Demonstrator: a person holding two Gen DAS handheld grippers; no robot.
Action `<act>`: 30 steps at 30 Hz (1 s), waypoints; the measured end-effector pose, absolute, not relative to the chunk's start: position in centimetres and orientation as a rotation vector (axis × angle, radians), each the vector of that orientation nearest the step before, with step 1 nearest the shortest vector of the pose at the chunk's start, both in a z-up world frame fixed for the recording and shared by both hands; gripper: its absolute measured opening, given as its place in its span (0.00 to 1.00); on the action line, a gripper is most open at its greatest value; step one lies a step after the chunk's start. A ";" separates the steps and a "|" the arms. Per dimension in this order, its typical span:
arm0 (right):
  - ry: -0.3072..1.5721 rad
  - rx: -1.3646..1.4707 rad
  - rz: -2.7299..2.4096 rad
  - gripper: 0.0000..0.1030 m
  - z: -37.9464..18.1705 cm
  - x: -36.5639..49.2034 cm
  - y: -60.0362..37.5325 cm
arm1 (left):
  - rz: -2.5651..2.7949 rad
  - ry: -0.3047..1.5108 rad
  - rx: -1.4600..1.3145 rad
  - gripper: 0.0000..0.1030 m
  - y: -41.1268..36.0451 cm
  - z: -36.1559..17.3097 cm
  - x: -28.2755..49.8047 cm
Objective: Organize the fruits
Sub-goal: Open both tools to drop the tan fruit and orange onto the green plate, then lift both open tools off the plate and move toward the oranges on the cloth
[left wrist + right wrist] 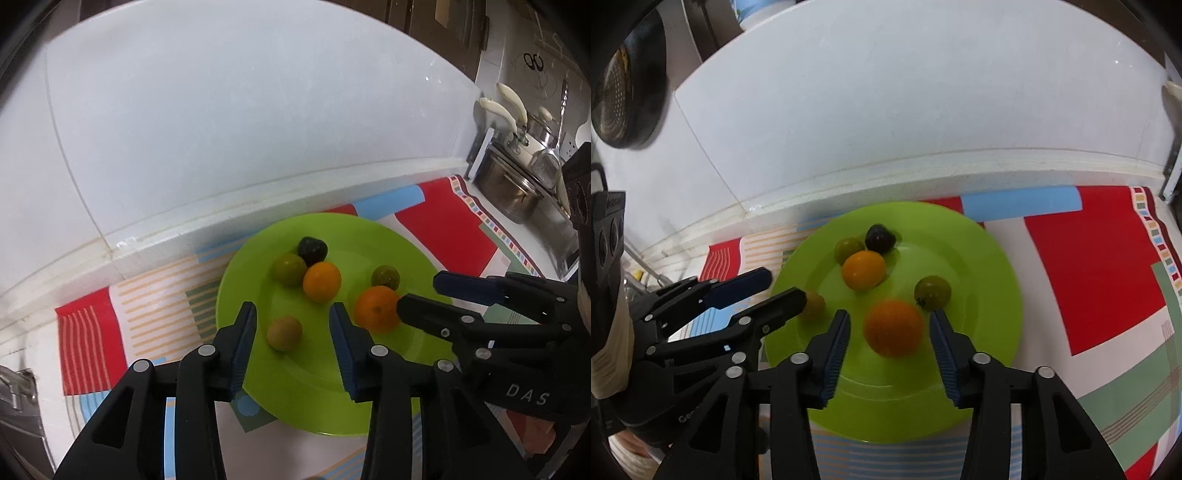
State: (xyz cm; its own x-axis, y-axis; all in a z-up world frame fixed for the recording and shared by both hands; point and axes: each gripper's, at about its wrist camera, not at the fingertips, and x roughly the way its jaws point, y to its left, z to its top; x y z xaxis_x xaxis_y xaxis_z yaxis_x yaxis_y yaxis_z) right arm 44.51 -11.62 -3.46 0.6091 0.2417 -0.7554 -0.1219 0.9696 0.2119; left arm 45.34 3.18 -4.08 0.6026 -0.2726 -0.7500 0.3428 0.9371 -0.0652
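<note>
Left gripper (pixel 291 317): jaws released, straddling brownish fruit (pixel 284 333). Right gripper (pixel 889 324): jaws released around orange fruit (pixel 894 328). Green plate (pixel 990 314) underneath.

Only readable bits: "DAS" in pale letters on right gripper (pixel 415 301) body, partial "Ge" on left gripper (pixel 786 288) body.

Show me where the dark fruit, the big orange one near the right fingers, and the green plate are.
Dark fruit (pixel 880 238), right wrist view, centre of its top.
Big orange fruit (pixel 894 332), right wrist view, middle of its skin.
Green plate (pixel 993 306), right wrist view, bare right rim.
</note>
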 end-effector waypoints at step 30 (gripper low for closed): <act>0.644 0.124 0.172 0.60 3.2 29.0 -14.1 | -0.339 0.624 0.098 0.70 2.8 5.3 29.9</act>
State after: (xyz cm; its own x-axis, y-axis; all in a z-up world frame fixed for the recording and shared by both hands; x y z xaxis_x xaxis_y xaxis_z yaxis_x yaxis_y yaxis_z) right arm 29.03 -14.09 3.23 0.7862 0.1978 -0.5855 -0.1209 0.9783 0.1681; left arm 29.89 2.81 5.32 0.7585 -0.2818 -0.5876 0.3401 0.9403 -0.0119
